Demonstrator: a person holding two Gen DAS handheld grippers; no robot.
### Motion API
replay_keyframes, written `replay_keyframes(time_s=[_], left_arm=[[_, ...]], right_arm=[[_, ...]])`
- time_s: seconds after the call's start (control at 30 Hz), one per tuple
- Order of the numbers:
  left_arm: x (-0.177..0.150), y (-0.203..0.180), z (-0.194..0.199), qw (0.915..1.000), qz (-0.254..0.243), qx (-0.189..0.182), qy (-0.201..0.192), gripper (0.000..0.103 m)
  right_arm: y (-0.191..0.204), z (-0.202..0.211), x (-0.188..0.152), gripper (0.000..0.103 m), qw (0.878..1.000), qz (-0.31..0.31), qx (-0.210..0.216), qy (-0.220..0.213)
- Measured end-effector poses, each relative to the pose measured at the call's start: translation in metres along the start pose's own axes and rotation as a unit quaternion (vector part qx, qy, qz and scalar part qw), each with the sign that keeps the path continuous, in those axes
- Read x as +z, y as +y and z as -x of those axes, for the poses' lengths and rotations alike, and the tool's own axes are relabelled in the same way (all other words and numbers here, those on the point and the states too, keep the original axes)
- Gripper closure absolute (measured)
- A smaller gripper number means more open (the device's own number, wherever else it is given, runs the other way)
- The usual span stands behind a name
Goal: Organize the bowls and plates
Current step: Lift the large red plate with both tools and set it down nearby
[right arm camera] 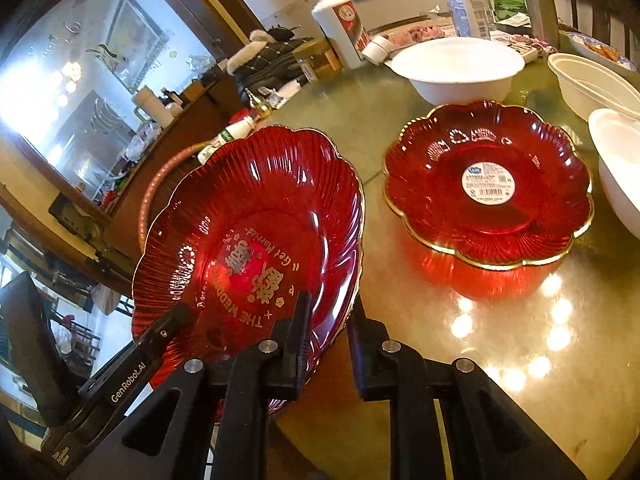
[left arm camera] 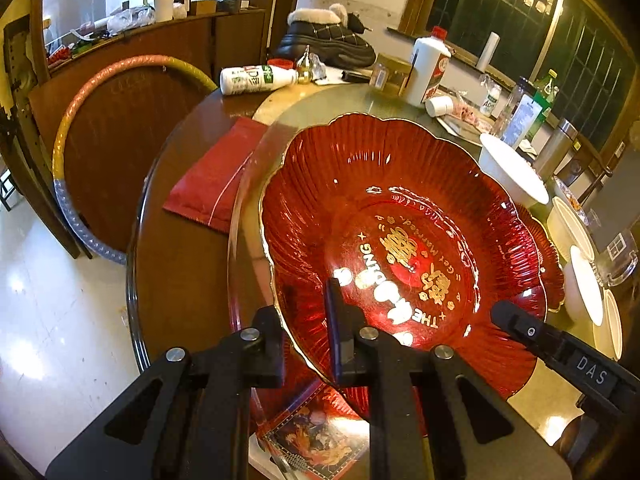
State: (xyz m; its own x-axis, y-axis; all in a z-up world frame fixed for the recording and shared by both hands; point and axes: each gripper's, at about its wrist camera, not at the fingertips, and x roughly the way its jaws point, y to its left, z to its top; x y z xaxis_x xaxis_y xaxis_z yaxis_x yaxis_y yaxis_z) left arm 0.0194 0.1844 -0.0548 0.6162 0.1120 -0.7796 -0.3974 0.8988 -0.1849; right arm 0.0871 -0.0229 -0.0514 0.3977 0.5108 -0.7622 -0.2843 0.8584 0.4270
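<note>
A red flower-shaped plate [left arm camera: 384, 216] [right arm camera: 248, 216] with a gold rim and gold lettering is held between both grippers, tilted above the table's near-left edge. My left gripper [left arm camera: 304, 340] is shut on its near rim, and it also shows as a black finger at the plate's left in the right wrist view. My right gripper [right arm camera: 330, 332] is shut on the opposite rim; one of its fingers [left arm camera: 520, 326] shows in the left wrist view. A second red plate [right arm camera: 488, 184] [left arm camera: 550, 268] with a round sticker lies flat on the glass table [right arm camera: 500, 340].
White bowls [right arm camera: 456, 68] [left arm camera: 512, 168] stand behind and to the right of the flat plate, with more bowls [right arm camera: 592, 84] at the far right. A white bottle [right arm camera: 340, 28], a boot [left arm camera: 328, 40] and clutter fill the back. A red packet [left arm camera: 216, 176] lies at the left.
</note>
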Motion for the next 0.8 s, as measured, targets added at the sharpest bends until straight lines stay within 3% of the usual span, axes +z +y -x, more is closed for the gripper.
replay_keyframes(time_s=[0.53, 0.77, 0.8], left_arm=[[-0.004, 0.007, -0.018, 0.9995, 0.007, -0.008, 0.031, 0.089], [0.0, 0.016, -0.015, 0.9992, 0.029, -0.01, 0.026, 0.088], [0.002, 0.017, -0.012, 0.9993, 0.031, -0.003, 0.021, 0.085]], right_arm=[[0.001, -0.014, 0.001, 0.085, 0.999, -0.007, -0.021, 0.023], [0.002, -0.014, 0.006, 0.078, 0.999, -0.002, -0.009, 0.035], [-0.001, -0.008, 0.007, 0.072, 1.0, -0.005, -0.006, 0.028]])
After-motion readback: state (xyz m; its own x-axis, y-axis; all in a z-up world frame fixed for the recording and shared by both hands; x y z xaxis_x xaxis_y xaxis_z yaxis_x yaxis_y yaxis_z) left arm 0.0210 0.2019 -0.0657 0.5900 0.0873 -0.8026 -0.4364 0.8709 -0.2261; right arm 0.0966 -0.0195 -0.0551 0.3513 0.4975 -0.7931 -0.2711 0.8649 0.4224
